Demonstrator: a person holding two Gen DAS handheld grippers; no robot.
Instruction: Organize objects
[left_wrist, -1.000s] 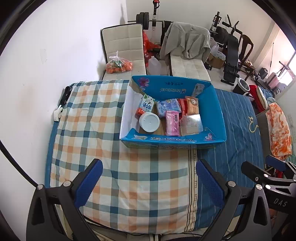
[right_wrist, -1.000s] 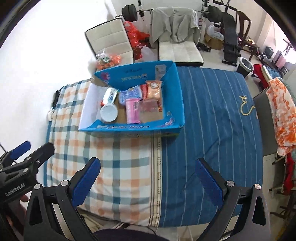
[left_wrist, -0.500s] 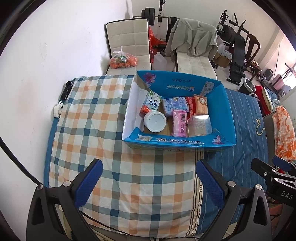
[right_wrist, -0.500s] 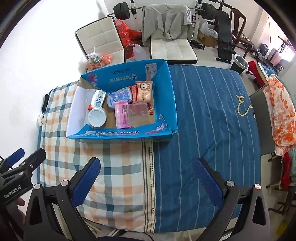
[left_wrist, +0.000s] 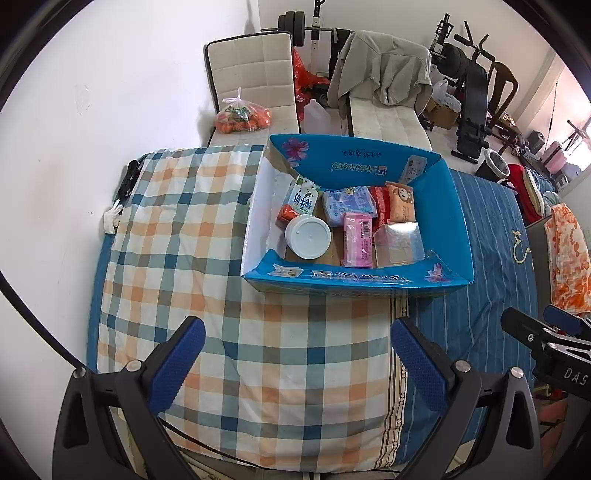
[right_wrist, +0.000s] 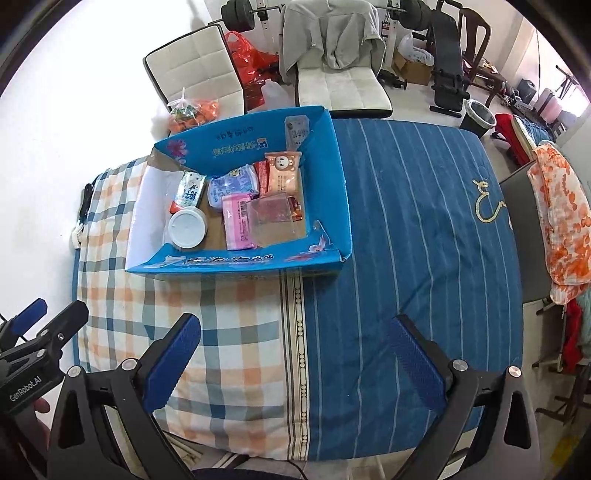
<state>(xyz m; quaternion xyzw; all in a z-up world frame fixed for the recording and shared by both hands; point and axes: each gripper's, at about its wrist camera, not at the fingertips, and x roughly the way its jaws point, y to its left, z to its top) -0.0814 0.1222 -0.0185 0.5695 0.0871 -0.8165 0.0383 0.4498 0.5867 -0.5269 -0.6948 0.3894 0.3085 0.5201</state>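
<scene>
A bag of orange fruit (left_wrist: 242, 119) sits on a white chair (left_wrist: 251, 70). A grey garment (left_wrist: 380, 62) drapes the neighbouring chair. Weight benches (left_wrist: 476, 92) stand behind.

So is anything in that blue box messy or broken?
The blue box looks battered: its near right corner is torn and bent, and the left wall shows bare white. Inside, the packets lie jumbled, overlapping beside the white lid. Nothing has spilled.

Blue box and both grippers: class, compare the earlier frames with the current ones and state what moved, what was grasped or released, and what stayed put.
Both cameras shifted: the blue box sits lower and nearer in the left wrist view, and further left in the right wrist view. Nothing was grasped or released. The left gripper and right gripper stay open and empty; the box contents look unchanged.
</scene>
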